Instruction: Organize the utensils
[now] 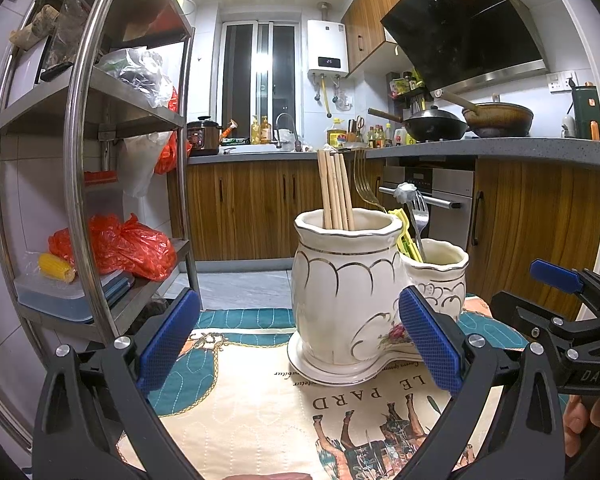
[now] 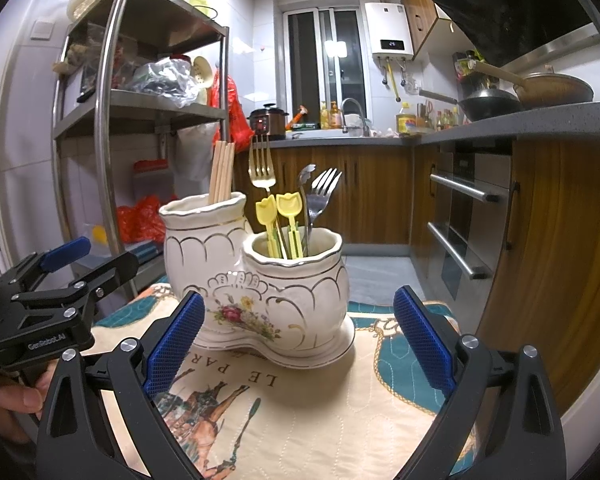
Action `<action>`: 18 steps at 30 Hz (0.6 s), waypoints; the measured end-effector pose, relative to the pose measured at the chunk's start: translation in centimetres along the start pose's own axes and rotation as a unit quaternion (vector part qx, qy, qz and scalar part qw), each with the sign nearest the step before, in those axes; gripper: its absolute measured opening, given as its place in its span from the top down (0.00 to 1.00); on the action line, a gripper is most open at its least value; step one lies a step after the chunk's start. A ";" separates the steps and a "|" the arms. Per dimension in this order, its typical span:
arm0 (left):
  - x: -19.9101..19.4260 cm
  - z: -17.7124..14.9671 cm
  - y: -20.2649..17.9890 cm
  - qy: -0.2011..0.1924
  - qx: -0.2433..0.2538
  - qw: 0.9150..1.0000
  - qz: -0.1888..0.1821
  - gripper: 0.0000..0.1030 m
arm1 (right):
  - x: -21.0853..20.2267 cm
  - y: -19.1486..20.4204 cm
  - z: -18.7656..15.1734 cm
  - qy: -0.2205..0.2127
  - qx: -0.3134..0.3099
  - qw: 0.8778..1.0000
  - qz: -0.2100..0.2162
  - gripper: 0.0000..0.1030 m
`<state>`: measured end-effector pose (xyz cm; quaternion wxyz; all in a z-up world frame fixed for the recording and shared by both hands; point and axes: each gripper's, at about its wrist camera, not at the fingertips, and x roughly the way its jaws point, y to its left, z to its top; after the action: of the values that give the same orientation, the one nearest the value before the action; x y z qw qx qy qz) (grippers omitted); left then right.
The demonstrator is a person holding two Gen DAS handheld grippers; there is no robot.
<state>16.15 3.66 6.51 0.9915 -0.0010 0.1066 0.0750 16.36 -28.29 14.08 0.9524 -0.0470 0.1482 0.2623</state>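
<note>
A white ceramic double-pot utensil holder stands on a printed cloth. Wooden chopsticks stand in its taller pot. The shorter pot holds a gold fork, a silver fork, a silver spoon and yellow plastic picks. My left gripper is open and empty, just in front of the holder. My right gripper is open and empty, also in front of it. Each gripper shows in the other's view: the right gripper, the left gripper.
A steel shelf rack with bags and boxes stands to the left. Wooden cabinets and a built-in oven line the right. A counter carries woks and bottles.
</note>
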 end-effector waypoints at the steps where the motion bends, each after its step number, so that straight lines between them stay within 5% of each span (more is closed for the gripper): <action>1: 0.0 0.0 0.0 0.000 0.000 1.000 0.000 0.05 | 0.0 0.0 0.0 0.000 0.000 1.000 0.000 0.08; 18: 0.0 -0.2 0.0 0.003 0.000 1.000 0.001 0.05 | 0.0 0.0 0.0 0.000 0.001 1.000 0.000 0.08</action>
<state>16.15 3.65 6.35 0.9911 -0.0010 0.1092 0.0759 16.37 -28.25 14.09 0.9524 -0.0463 0.1488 0.2619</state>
